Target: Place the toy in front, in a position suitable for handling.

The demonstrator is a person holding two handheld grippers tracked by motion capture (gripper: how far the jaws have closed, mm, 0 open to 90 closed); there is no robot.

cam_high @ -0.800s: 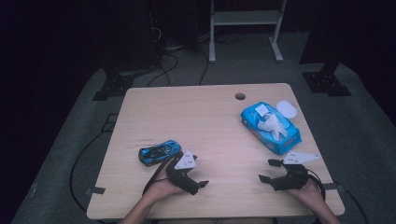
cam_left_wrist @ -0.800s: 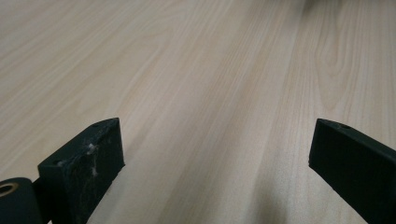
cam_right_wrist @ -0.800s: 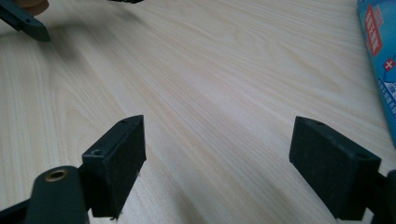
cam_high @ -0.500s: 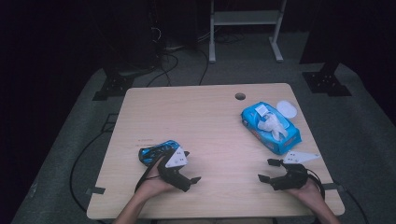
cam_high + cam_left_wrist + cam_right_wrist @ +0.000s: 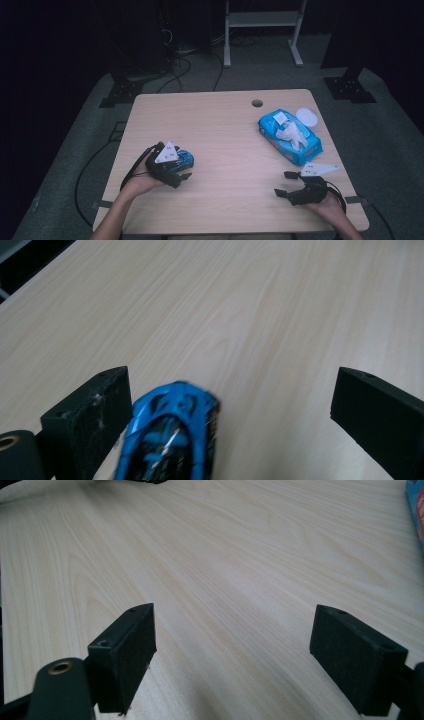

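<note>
Left claw lines up on the toy car

Left claw point(image 5: 227, 405) has slid over the blue toy car point(image 5: 170, 435), jaws wide, car between them beside one pad; right claw point(image 5: 230, 650) gapes, idle.

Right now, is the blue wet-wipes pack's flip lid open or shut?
Open. On the blue plastic wet-wipes pack the round white lid is flipped back toward the table's far right corner, and a white wipe sticks out.

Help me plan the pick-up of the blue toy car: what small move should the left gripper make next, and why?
Probably close the jaws. In the left gripper view the toy car lies between the open left gripper, close to one jaw with a gap at the other, so nothing grips it yet.
</note>
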